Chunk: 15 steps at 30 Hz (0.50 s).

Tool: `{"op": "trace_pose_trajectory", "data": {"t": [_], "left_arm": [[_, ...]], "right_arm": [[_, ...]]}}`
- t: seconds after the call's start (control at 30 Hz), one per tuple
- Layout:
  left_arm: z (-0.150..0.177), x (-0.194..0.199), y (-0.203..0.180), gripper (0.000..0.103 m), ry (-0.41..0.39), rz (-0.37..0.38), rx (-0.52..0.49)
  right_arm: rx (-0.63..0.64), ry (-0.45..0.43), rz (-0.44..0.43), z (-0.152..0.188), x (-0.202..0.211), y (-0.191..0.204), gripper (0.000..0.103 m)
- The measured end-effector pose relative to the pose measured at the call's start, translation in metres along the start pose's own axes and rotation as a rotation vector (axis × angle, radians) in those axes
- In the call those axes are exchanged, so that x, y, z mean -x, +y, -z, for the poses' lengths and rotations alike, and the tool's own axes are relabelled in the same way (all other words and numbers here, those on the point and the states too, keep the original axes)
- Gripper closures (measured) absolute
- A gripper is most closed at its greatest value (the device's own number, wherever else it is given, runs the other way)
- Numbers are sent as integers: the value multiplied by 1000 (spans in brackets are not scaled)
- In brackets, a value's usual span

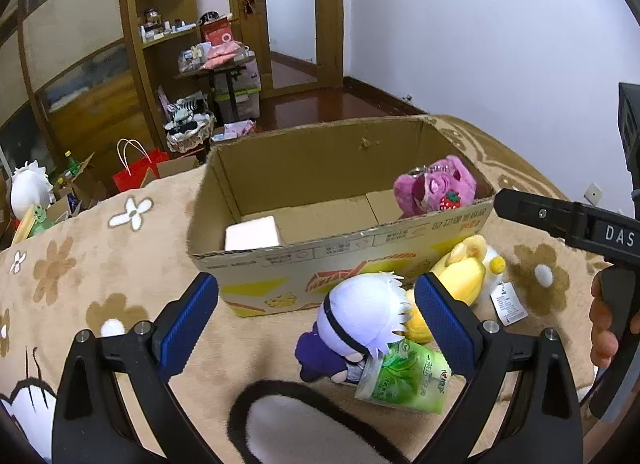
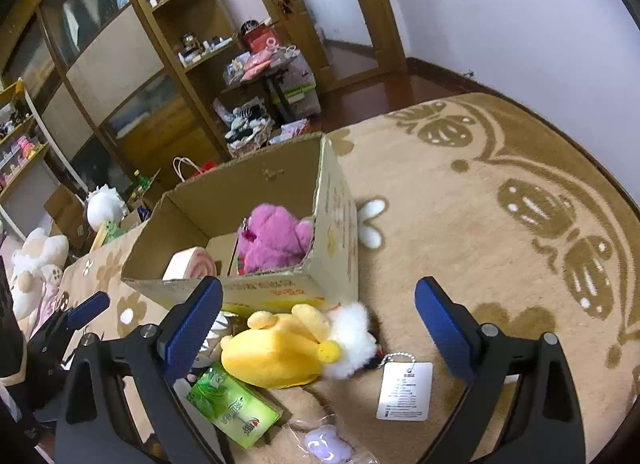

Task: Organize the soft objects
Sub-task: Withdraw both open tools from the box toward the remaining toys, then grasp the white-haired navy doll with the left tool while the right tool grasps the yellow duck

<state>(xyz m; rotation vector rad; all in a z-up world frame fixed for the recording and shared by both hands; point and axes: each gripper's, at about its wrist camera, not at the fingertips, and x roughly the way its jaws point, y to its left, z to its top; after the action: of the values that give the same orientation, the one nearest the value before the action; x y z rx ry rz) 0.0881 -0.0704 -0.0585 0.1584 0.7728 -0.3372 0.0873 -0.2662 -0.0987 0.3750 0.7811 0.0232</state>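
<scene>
An open cardboard box [image 1: 344, 260] [image 2: 256, 288] stands on a beige flowered blanket [image 1: 120, 264]. Inside lie a pink plush bear [image 1: 436, 186] [image 2: 276, 238] and a pink-white roll cushion [image 1: 252, 232] [image 2: 190, 264]. In front of the box lie a white-haired purple doll [image 1: 360, 324], a yellow plush [image 1: 460, 276] [image 2: 280, 348] with a paper tag [image 2: 406, 390], and a green tissue pack [image 1: 408, 376] [image 2: 232, 412]. My left gripper [image 1: 316, 324] is open above the doll. My right gripper [image 2: 318, 328] is open over the yellow plush, and shows at the right of the left view [image 1: 560, 220].
A small purple plush in a clear bag [image 2: 326, 442] lies at the near edge. A black-and-white plush part [image 1: 304, 424] lies close below the left gripper. Beyond the bed stand wooden shelves [image 1: 160, 24], a red bag [image 1: 136, 172] and a cluttered stand [image 1: 220, 60].
</scene>
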Motion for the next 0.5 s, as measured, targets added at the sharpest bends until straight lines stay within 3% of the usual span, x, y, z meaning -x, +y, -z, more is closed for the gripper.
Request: {"op": "trace_pose_trajectory", "data": {"t": [0.2, 0.3, 0.5], "left_arm": [[1, -16, -7, 5, 40, 15, -6], [2, -23, -10, 5, 55, 14, -18], [9, -37, -16, 5, 98, 10, -44]], "right_arm": [[12, 46, 8, 4, -16, 1, 2], [18, 86, 11, 5, -25, -1, 18], [34, 130, -11, 10, -39, 1, 19]]}}
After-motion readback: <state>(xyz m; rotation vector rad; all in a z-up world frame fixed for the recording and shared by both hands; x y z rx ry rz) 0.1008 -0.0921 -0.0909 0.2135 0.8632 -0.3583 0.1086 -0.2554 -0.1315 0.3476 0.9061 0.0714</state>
